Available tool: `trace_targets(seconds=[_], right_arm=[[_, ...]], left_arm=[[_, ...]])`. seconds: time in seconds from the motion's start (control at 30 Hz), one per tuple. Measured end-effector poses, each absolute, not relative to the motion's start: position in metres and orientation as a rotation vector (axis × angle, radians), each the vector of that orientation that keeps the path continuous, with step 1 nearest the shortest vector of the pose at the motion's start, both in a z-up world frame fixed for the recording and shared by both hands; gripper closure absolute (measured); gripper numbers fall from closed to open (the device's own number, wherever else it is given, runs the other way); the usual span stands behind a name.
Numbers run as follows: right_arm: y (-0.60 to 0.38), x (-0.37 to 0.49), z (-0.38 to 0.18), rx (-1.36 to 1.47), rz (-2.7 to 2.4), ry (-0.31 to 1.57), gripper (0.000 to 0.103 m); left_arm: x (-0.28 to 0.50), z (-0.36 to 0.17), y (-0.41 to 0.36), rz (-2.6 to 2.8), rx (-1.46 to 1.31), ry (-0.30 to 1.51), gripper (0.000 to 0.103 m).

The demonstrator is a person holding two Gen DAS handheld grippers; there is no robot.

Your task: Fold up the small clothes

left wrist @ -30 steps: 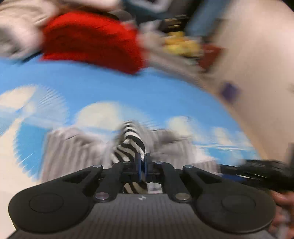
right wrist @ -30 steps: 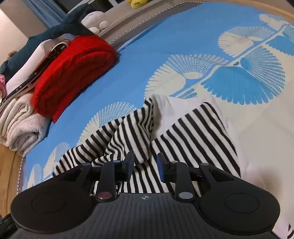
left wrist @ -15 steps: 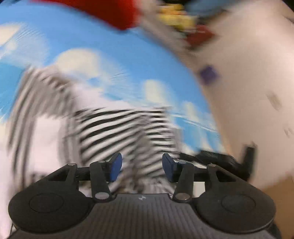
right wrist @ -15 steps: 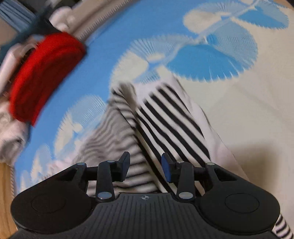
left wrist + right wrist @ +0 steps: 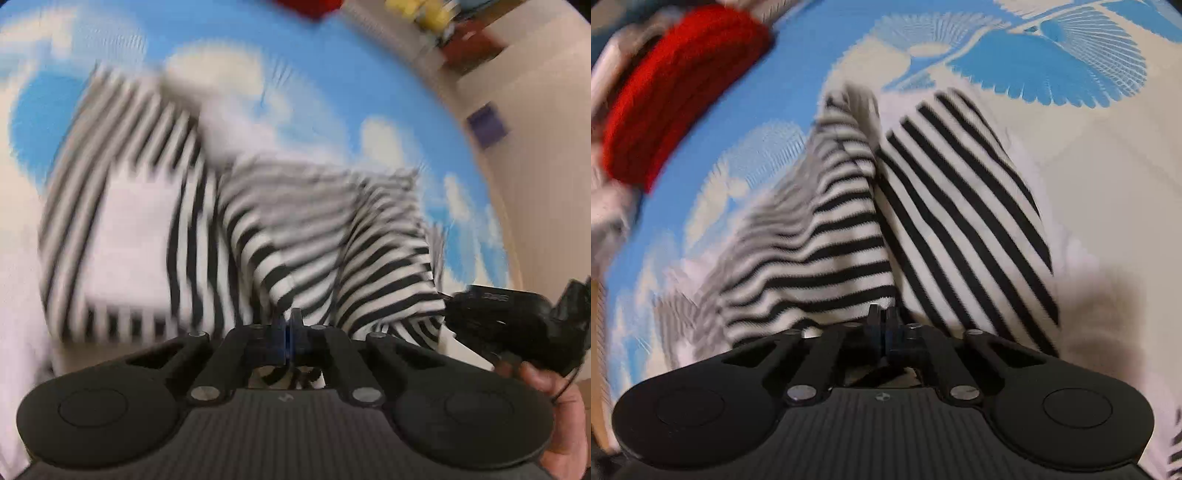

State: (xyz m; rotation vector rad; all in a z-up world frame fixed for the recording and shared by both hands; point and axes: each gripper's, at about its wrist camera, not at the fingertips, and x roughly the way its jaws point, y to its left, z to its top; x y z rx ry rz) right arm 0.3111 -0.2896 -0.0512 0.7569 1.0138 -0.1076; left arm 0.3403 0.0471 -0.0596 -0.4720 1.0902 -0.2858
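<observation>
The near hem of the striped top (image 5: 849, 236) is pinched by both clenched grippers – left (image 5: 290, 332), right (image 5: 885, 325) – so lifting and folding it over is called for.

**A bedroom at home**

The surface was a bedspread (image 5: 798, 74), blue with cream fan shapes. A folded red knit (image 5: 676, 85) lay at its far edge, and yellow soft toys (image 5: 424, 11) sat blurred beyond it.

Each black hand-held gripper (image 5: 287, 328) has a ribbed body, silver screws (image 5: 801, 393) and blue-faced fingers (image 5: 280, 332).
</observation>
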Motion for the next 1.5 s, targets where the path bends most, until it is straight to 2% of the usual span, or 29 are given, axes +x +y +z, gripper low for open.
trace_targets(seconds=[0.07,0.13,0.2,0.27,0.33,0.4,0.43,0.47,0.5,0.53,0.57,0.6,0.63,0.67,0.73,0.77,0.8,0.83,0.87,0.97,1.03,1.1,1.2,1.23,1.27,1.37,1.4,1.47,1.5], right_arm=[[-0.299,0.302,-0.015,0.795,-0.076,0.830,0.103],[-0.302,0.291,0.024,0.705,-0.076,0.655,0.103],[-0.301,0.284,0.040,0.599,-0.125,0.618,0.103],[-0.298,0.284,0.028,0.595,-0.145,0.733,0.103],[-0.291,0.288,-0.002,0.585,-0.190,0.932,0.103],[-0.289,0.294,-0.034,0.637,-0.184,1.104,0.102],[-0.292,0.293,-0.045,0.685,-0.195,1.151,0.099],[-0.294,0.293,-0.051,0.725,-0.217,1.161,0.097],[-0.297,0.293,-0.052,0.747,-0.229,1.144,0.097],[-0.301,0.294,-0.051,0.763,-0.236,1.116,0.094],[-0.304,0.295,-0.050,0.775,-0.234,1.091,0.088],[-0.303,0.297,-0.049,0.774,-0.236,1.076,0.070],[-0.303,0.299,-0.050,0.763,-0.245,1.071,0.053],[-0.301,0.302,-0.054,0.752,-0.259,1.074,0.050],[-0.303,0.302,-0.063,0.760,-0.264,1.097,0.051],[-0.304,0.301,-0.068,0.776,-0.251,1.108,0.054],[-0.302,0.301,-0.071,0.787,-0.231,1.109,0.071],[-0.302,0.301,-0.070,0.805,-0.199,1.085,0.096],[-0.300,0.301,-0.063,0.819,-0.169,1.046,0.101],[-0.294,0.298,-0.023,0.807,-0.045,0.842,0.101],[-0.289,0.291,0.003,0.750,-0.026,0.750,0.101],[-0.286,0.286,0.010,0.681,-0.062,0.758,0.101],[-0.289,0.288,-0.026,0.665,-0.160,0.996,0.101],[-0.292,0.290,-0.047,0.702,-0.176,1.105,0.095],[-0.294,0.290,-0.066,0.735,-0.191,1.198,0.095],[-0.297,0.286,-0.075,0.728,-0.235,1.222,0.097],[-0.296,0.285,-0.064,0.694,-0.244,1.188,0.094],[-0.293,0.281,-0.035,0.644,-0.228,1.054,0.092],[-0.291,0.280,-0.025,0.611,-0.214,1.003,0.086]], left_arm=[[0.337,-0.027,0.072,-0.252,-0.513,0.903,0.102],[0.332,-0.005,0.101,-0.193,-0.557,0.761,0.102],[0.330,-0.005,0.120,-0.175,-0.609,0.749,0.102],[0.336,-0.025,0.121,-0.175,-0.612,0.906,0.101],[0.339,-0.050,0.113,-0.115,-0.498,1.073,0.100],[0.338,-0.067,0.117,-0.084,-0.499,1.162,0.095],[0.338,-0.068,0.122,-0.081,-0.526,1.175,0.093],[0.339,-0.067,0.124,-0.078,-0.546,1.170,0.084],[0.339,-0.062,0.127,-0.078,-0.565,1.150,0.069],[0.340,-0.057,0.129,-0.077,-0.583,1.126,0.061],[0.339,-0.054,0.130,-0.082,-0.595,1.109,0.048],[0.340,-0.054,0.130,-0.085,-0.596,1.104,0.044],[0.340,-0.056,0.127,-0.083,-0.589,1.108,0.044],[0.344,-0.062,0.122,-0.074,-0.589,1.115,0.044],[0.349,-0.073,0.117,-0.073,-0.616,1.140,0.050],[0.350,-0.074,0.114,-0.082,-0.622,1.144,0.070],[0.351,-0.076,0.112,-0.089,-0.621,1.137,0.093],[0.352,-0.075,0.112,-0.101,-0.625,1.110,0.098],[0.353,-0.068,0.113,-0.107,-0.642,1.053,0.098],[0.346,-0.028,0.120,-0.180,-0.670,0.821,0.098],[0.340,-0.010,0.119,-0.223,-0.630,0.731,0.098],[0.340,-0.014,0.115,-0.221,-0.591,0.795,0.098],[0.348,-0.058,0.107,-0.108,-0.475,1.104,0.094],[0.348,-0.073,0.109,-0.063,-0.469,1.172,0.089],[0.348,-0.079,0.111,-0.031,-0.474,1.197,0.076],[0.348,-0.057,0.104,-0.060,-0.405,1.117,0.069],[0.346,-0.044,0.101,-0.080,-0.384,1.056,0.066],[0.342,-0.032,0.097,-0.130,-0.381,0.978,0.066],[0.341,-0.029,0.094,-0.156,-0.378,0.960,0.066]])
